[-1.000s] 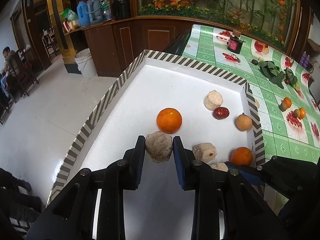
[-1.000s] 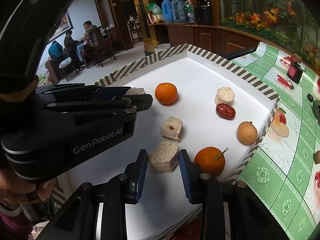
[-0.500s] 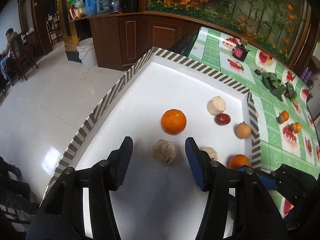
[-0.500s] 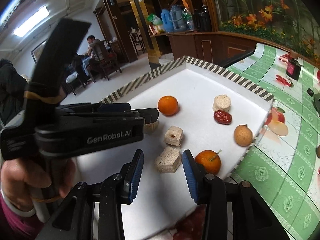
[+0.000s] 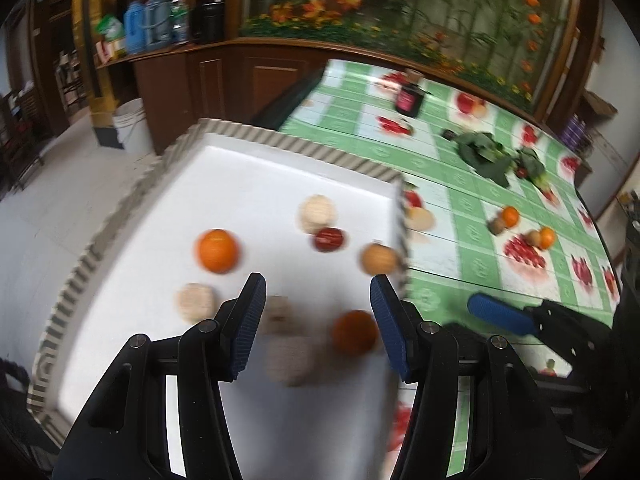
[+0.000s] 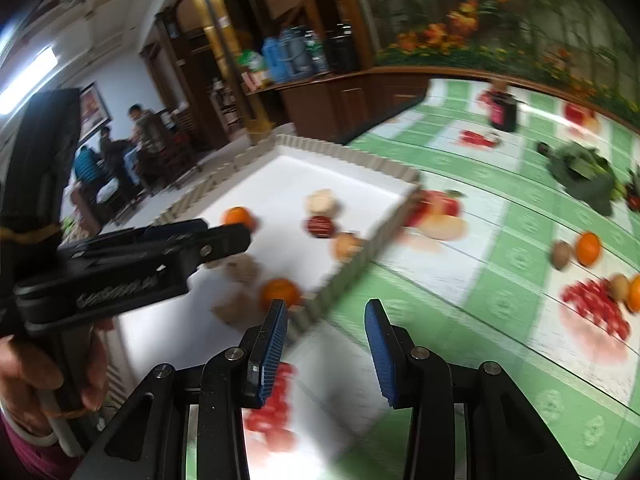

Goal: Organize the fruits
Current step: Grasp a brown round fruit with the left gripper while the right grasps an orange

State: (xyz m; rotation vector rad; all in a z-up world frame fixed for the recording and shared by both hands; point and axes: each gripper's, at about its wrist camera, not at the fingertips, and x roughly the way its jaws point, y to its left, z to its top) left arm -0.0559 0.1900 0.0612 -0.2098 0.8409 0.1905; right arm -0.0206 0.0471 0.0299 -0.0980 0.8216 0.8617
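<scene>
A white tray (image 5: 280, 168) with a striped rim holds two oranges (image 5: 216, 251) (image 5: 354, 332), a red date (image 5: 329, 239), a round brown fruit (image 5: 378, 258) and several beige chunks (image 5: 196, 301). My left gripper (image 5: 317, 280) hangs open above the tray's near part, nothing between its fingers. My right gripper (image 6: 326, 308) is open and empty over the green tablecloth (image 6: 460, 264), just outside the tray's rim (image 6: 344, 276). Loose on the cloth lie small oranges (image 6: 588, 248) and brown fruits (image 6: 562, 255). The picture is blurred by motion.
A hand (image 6: 40, 376) holds the left gripper's body (image 6: 132, 272) at the left of the right wrist view. Further back on the cloth are green leaves (image 5: 492, 156) and a dark jar (image 5: 408, 100). Wooden cabinets (image 5: 240, 76) and a white bucket (image 5: 132, 124) stand behind the table.
Both grippers have opened and let go of the beige chunks they were shut on. Both have drawn back and swung to the right; the right one is now off the tray, over the cloth.
</scene>
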